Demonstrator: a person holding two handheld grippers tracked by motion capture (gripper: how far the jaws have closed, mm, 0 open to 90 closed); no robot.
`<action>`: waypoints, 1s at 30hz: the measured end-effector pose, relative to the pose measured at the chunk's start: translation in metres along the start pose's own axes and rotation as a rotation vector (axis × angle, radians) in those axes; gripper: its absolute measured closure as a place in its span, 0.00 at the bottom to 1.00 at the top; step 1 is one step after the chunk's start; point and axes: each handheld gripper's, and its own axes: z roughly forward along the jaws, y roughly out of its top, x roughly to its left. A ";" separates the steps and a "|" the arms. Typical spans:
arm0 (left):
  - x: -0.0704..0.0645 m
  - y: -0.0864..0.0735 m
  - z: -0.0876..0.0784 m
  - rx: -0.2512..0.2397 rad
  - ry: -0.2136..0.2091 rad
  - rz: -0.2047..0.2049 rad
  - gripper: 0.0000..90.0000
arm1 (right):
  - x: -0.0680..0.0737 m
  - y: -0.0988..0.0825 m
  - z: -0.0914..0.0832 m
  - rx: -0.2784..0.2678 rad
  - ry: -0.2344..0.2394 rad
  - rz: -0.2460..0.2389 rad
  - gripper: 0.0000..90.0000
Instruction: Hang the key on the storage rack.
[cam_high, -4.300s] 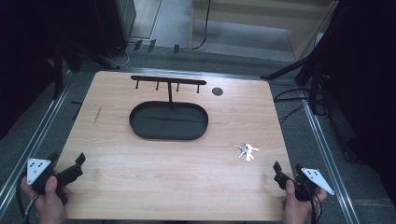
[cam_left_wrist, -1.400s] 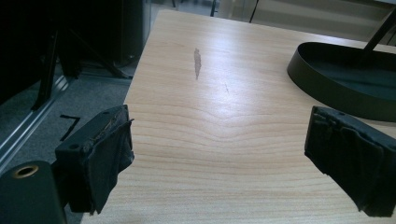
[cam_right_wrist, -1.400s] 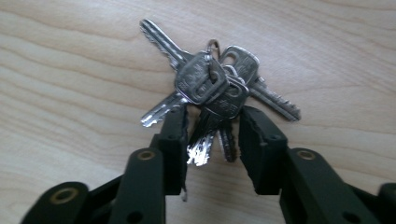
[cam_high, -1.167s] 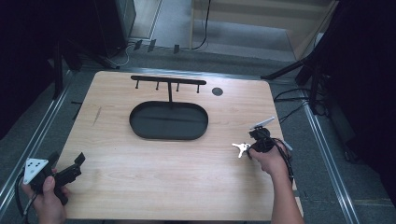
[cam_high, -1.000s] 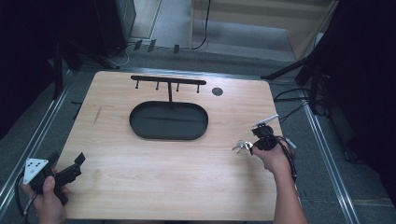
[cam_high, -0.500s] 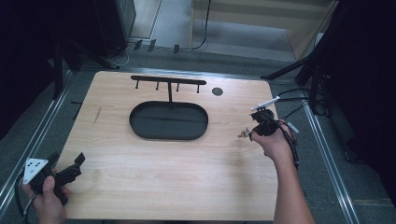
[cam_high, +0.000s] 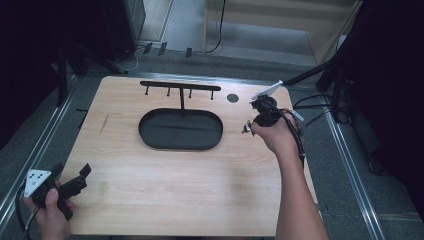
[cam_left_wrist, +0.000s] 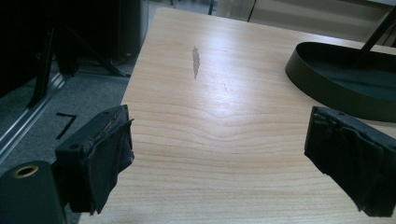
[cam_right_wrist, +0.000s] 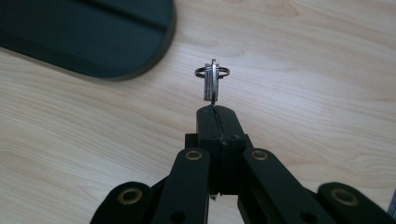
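Right gripper view: the right gripper (cam_right_wrist: 214, 112) is seen clamped on a bunch of keys (cam_right_wrist: 212, 83), ring outward, held clear of the table (cam_right_wrist: 303, 70) with the black tray (cam_right_wrist: 93, 32) at ten o'clock. The carrying step is judged under way; the hook rack (cam_high: 180, 87) seems the likely goal, so the ring must be lined up with a peg. The left gripper (cam_left_wrist: 224, 163) is held wide and empty near the table's edge.

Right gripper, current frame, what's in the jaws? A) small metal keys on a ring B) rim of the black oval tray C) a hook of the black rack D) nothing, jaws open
A: in the right gripper view the right gripper has its black jaws shut on the small metal keys on a ring, held above the light wooden table beside the black oval tray, not touching it.
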 end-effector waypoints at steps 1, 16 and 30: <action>0.000 0.000 0.000 0.000 -0.001 0.000 0.09 | 0.005 0.003 -0.001 -0.004 0.003 -0.006 1.00; 0.001 0.000 0.000 -0.005 -0.003 -0.005 0.09 | 0.059 0.045 -0.015 -0.043 0.005 -0.038 1.00; 0.001 0.000 0.000 -0.007 -0.016 -0.015 0.09 | 0.089 0.071 -0.023 -0.059 0.002 -0.056 1.00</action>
